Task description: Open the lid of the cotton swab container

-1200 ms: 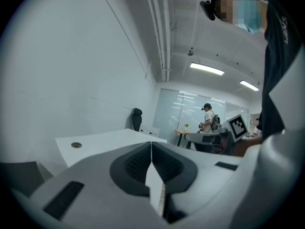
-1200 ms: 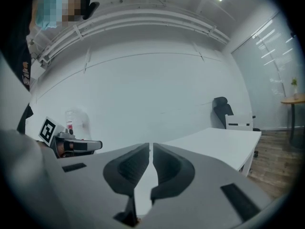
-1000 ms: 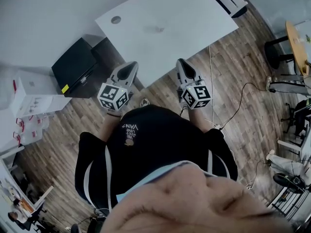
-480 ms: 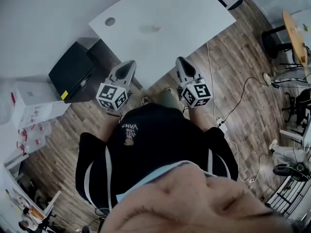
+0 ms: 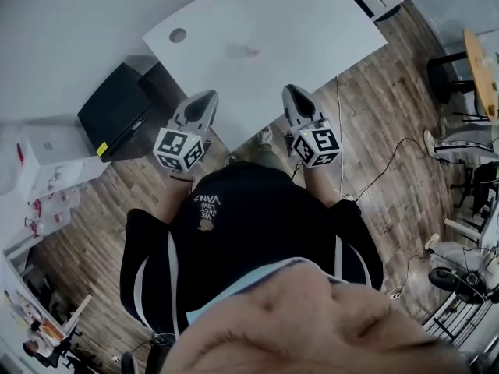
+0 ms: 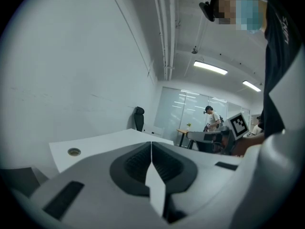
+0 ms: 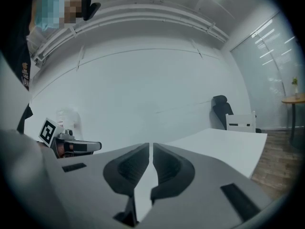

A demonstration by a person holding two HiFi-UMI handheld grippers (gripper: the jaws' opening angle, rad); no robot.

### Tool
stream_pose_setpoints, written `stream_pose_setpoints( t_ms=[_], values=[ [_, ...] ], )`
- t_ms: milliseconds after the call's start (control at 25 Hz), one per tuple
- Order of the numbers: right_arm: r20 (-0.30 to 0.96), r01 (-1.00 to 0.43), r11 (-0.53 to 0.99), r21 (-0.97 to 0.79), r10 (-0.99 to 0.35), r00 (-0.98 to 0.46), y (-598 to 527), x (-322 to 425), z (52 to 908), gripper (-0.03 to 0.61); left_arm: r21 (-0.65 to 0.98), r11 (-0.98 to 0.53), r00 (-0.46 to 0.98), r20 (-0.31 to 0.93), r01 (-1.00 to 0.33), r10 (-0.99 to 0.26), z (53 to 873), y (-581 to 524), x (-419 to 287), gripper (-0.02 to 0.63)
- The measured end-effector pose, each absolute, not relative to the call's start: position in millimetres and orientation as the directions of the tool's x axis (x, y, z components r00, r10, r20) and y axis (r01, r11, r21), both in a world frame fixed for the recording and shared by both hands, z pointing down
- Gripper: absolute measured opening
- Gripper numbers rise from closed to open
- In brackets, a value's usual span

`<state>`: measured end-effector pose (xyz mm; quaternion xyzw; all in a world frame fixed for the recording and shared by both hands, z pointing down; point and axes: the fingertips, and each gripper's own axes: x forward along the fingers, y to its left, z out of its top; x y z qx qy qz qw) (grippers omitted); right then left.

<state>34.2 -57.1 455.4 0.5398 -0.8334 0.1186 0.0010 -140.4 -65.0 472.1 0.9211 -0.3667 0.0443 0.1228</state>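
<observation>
1. My left gripper [image 6: 151, 151] is fully closed. Its two jaws press edge to edge with nothing between them.
2. My right gripper [image 7: 150, 151] is closed as well, with only a hairline slit between the jaws (nothing is caught in it).
3. I hold both grippers side by side in front of my black shirt [image 5: 249, 224], apart from each other. Their tips point at the white table [image 5: 312, 29] and, in the head view, show against its near edge. Each marker cube, left [image 5: 179, 150] and right [image 5: 317, 145], sits at the end away from the table.
4. The table top has a round hole [image 5: 178, 35] near its left corner and a faint mark [image 5: 243, 51] toward the middle (too dim to name).
5. No view shows me the cotton swab container, on the table or near it.
6. A black cabinet [image 5: 117, 104] stands just left of the table.
7. A thin cable [image 5: 366, 185] runs over the wood floor [image 5: 390, 115] to the table's right.
8. At the table's far end are a white chair [image 7: 240, 120] and a black chair [image 7: 220, 109].
</observation>
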Motion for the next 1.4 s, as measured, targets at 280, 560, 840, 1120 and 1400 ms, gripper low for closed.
stream_pose_setpoints(
  t_ms=[280,560,840,1120,1400],
  values=[
    [0.133,-0.877,0.439,-0.196,-0.874,-0.467,-93.7,36.0,455.6,0.014,0.188,-0.685,0.711,0.181,-0.704,-0.68,473.9,-91.2,-127.0,0.018],
    [0.143,-0.856,0.478,-0.196,-0.85,-0.508,-124.0,43.0,461.8,0.014,0.151,-0.675,0.692,0.182,-0.722,-0.699,478.6,-120.8,-114.1,0.018],
    [0.161,-0.839,0.51,-0.19,-0.827,-0.539,-145.7,54.1,468.8,0.014,0.137,-0.659,0.673,0.188,-0.739,-0.716,488.4,-146.5,-97.6,0.018],
    [0.177,-0.824,0.533,-0.194,-0.807,-0.564,-160.4,63.9,475.5,0.014,0.125,-0.654,0.664,0.21,-0.746,-0.717,499.7,-166.5,-83.2,0.018],
    [0.187,-0.806,0.556,-0.201,-0.786,-0.589,-170.9,66.9,481.9,0.014,0.113,-0.647,0.653,0.235,-0.754,-0.72,512.5,-180.1,-77.0,0.018]
  ],
)
